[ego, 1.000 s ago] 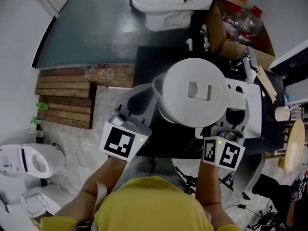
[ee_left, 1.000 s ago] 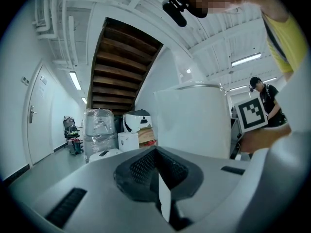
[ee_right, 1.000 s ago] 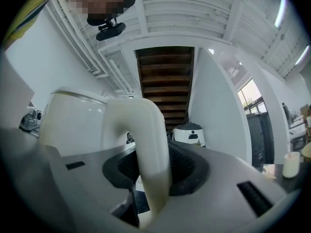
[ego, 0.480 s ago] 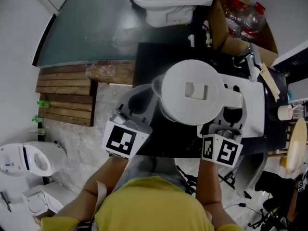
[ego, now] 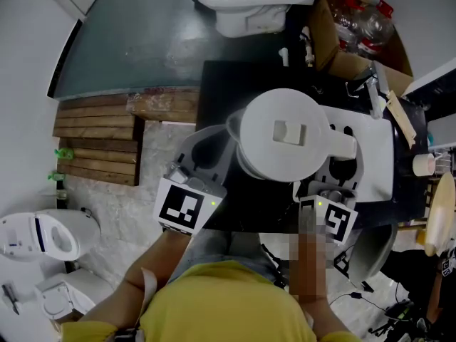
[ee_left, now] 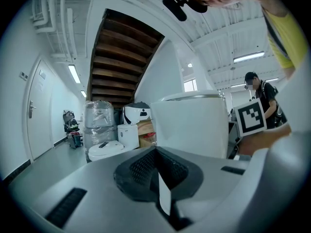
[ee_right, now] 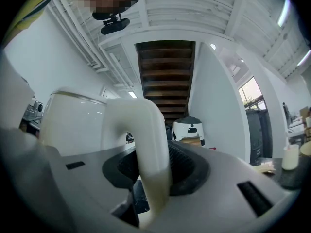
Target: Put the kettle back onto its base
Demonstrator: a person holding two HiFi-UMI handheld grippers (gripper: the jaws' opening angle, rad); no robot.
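Since a second ago the kettle (ego: 285,137) and both grippers have sunk a little toward the black bench (ego: 221,84), the lid (ego: 291,132) looking slightly smaller in the head view. The right gripper (ego: 340,171) has its fingers clenched round the upright part of the white handle (ee_right: 143,130), which fills the gap between them; the kettle body hangs just beyond and to the left of those fingers. The left gripper (ego: 203,154) has its fingers closed together with nothing clearly held, the kettle wall standing just ahead and to their right, seemingly not touching. Only a thin pale sliver shows at the seam, and what it is cannot be told. The kettle looks like stiff, smooth plastic, so the wall would likely slip under a pinch and the handle is the sound place to hold. With the lid shut there is no telling whether water is inside. If so, the weight would sit well off the right fingers and tend to tip it spout-down. The base is nowhere visible, most likely hidden under the kettle, and whether the bottom has met anything cannot be seen
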